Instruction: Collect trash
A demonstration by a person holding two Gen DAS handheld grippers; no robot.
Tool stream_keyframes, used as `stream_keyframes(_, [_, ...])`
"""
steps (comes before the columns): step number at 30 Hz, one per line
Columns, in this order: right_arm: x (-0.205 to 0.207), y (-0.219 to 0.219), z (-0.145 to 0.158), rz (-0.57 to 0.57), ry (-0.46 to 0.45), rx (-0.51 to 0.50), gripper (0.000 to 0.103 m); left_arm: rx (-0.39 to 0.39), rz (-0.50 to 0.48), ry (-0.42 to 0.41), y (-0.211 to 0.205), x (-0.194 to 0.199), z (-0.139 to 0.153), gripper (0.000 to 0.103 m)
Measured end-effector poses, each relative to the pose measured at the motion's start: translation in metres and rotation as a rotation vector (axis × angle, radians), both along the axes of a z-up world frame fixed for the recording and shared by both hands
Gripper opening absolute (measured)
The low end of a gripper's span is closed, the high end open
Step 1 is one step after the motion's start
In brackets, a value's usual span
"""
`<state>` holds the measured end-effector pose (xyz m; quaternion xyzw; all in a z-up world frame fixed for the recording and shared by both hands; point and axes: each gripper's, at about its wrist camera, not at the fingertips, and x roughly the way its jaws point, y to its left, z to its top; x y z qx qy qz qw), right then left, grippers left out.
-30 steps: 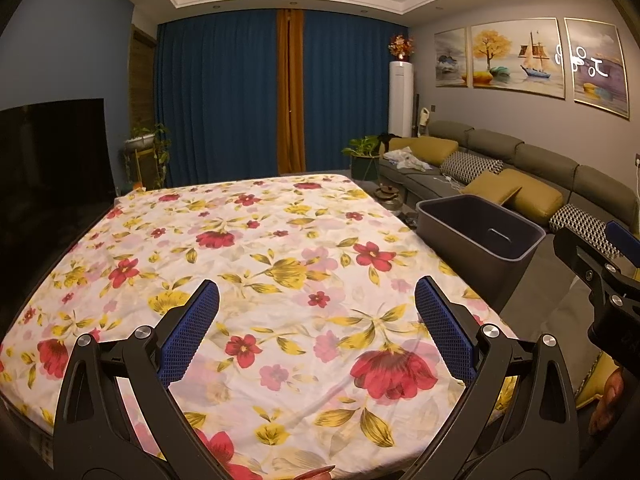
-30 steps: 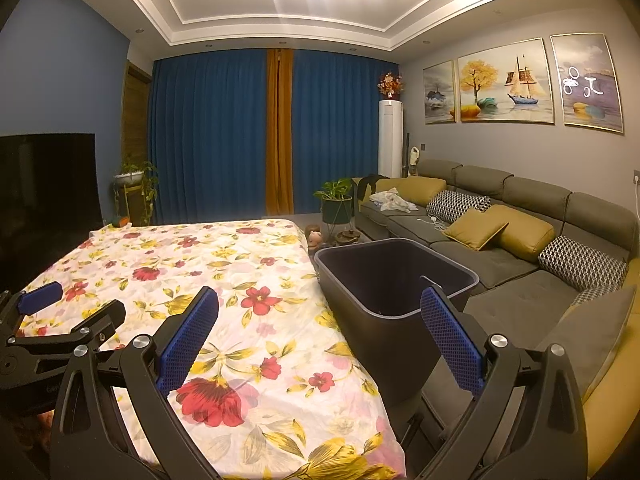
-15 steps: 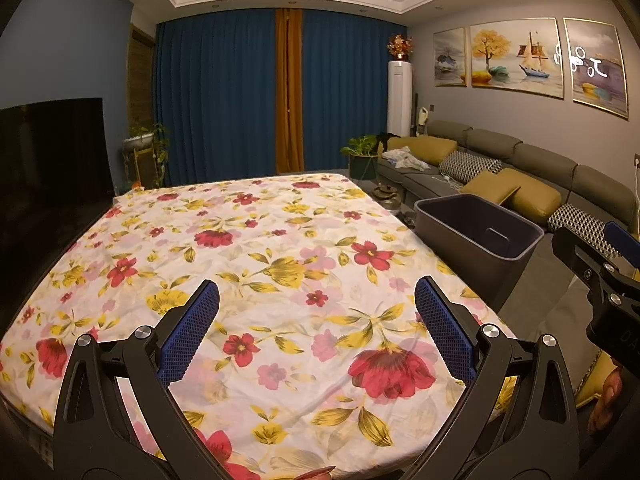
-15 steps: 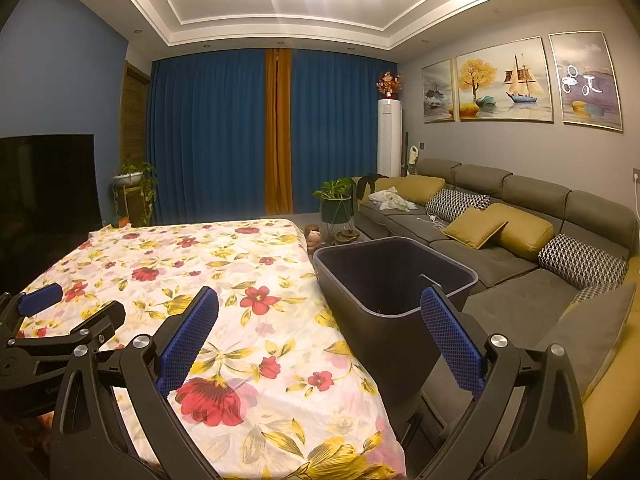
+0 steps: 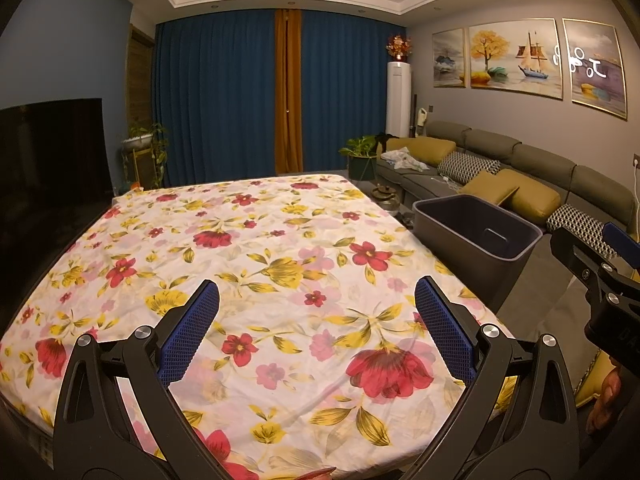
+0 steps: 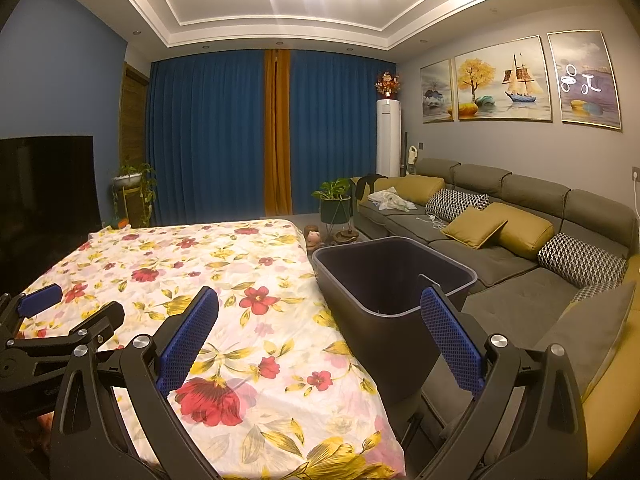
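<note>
The left claw point(image 5: 316, 328) hangs above the near part of a counter point(image 5: 248, 240) covered with a floral cloth, and its 2 blue pads point(image 5: 188, 332) stand wide apart with nothing between them. The right claw point(image 6: 320, 336) is also wide and holds nothing; its left finger is over the near right edge of the cloth and its right finger is in front of the bin point(image 6: 394, 280). The 2 claws are side by side, and each camera sees a part of the other one: the right claw appears at the right edge of the left view point(image 5: 600, 276), and the left claw at the lower left of the right view point(image 6: 52, 320). The bin is dark, open at the top and upright, and it stands just beside the right side of the counter, between the counter and the sofa point(image 6: 500, 256). In its inside I see only dark walls; I cannot tell if something lies at the bottom. On the cloth I see only the printed flowers and leaves, and I cannot find any trash there. On the sofa lie yellow cushions point(image 6: 474, 226) and patterned ones, and a white crumpled thing point(image 6: 390, 200) lies at its far end. Behind are blue curtains point(image 6: 208, 136), a dark TV point(image 6: 44, 184) at the left, a plant point(image 6: 334, 196) and 3 paintings point(image 6: 504, 80) on the wall.
</note>
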<state>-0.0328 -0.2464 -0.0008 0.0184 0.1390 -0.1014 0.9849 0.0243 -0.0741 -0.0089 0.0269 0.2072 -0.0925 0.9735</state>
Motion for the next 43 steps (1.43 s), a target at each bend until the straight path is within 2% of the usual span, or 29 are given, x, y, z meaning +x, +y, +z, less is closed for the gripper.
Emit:
stream_keyframes(4, [0.0000, 0.0000, -0.0001, -0.001, 0.002, 0.003, 0.097, 0.001, -0.001, -0.002, 0.0004, 0.0000, 0.0002, 0.096])
stream_keyframes(6, [0.0000, 0.0003, 0.0001, -0.002, 0.002, 0.003, 0.097, 0.007, -0.008, -0.007, -0.0026, -0.0012, -0.0003, 0.086])
stream_keyframes(10, [-0.0001, 0.0007, -0.0002, -0.003, 0.002, 0.005, 0.097, 0.012, -0.022, -0.006, -0.0082, -0.0026, -0.0032, 0.078])
stream_keyframes(32, [-0.0013, 0.0008, -0.0027, -0.011, 0.002, 0.013, 0.097, 0.012, -0.029, -0.011, -0.0065, -0.0039, -0.0020, 0.077])
stream_keyframes(38, [-0.0013, 0.0005, -0.0025, -0.012, 0.001, 0.014, 0.097, 0.037, -0.008, -0.020, -0.0070, -0.0036, -0.0004, 0.083])
stream_keyframes(43, [-0.0010, 0.0000, -0.0007, -0.016, 0.000, 0.020, 0.097, 0.012, -0.017, -0.016, -0.0021, -0.0039, 0.0028, 0.083])
